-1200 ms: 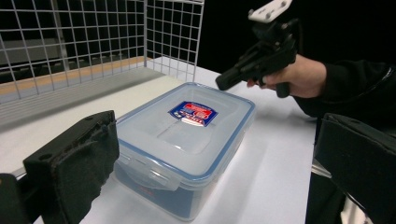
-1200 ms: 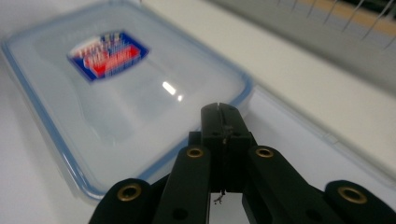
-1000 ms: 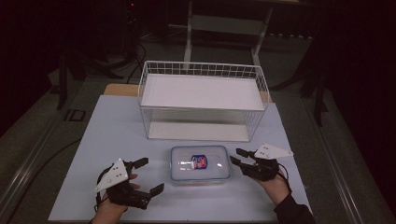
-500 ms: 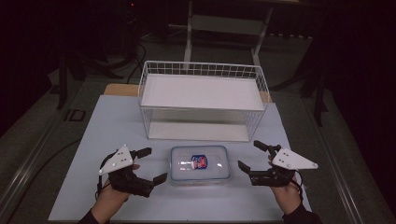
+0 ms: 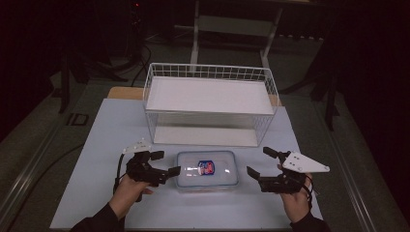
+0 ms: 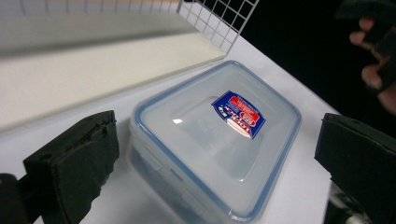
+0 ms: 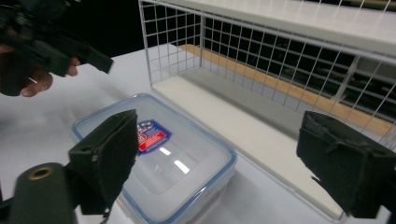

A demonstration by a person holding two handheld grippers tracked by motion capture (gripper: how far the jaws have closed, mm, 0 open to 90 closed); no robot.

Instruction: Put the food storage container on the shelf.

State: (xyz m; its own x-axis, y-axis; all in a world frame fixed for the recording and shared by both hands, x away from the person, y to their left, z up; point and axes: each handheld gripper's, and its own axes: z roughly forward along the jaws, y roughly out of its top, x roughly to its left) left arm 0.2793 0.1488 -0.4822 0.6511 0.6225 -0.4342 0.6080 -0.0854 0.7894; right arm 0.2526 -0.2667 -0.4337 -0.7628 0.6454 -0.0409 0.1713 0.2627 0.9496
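A clear plastic container with a blue-rimmed lid and a red and blue label [image 5: 207, 168] [image 6: 219, 140] [image 7: 159, 154] lies flat on the white table, just in front of the wire basket. My left gripper [image 5: 165, 163] [image 6: 215, 158] is open at the container's left end, its jaws spread on either side of that end without touching it. My right gripper [image 5: 261, 163] [image 7: 219, 158] is open too, a short way off the container's right end. Nothing is held in either one.
A white wire basket [image 5: 211, 72] [image 7: 177, 42] with a white board across its top stands behind the container. The pale table [image 5: 106, 145] has bare room to the left and right. Dark floor and stands surround the table.
My left gripper has moved forward and right, up to the container's left end. My right gripper has drawn back to the right, away from the container. The container has stayed put.
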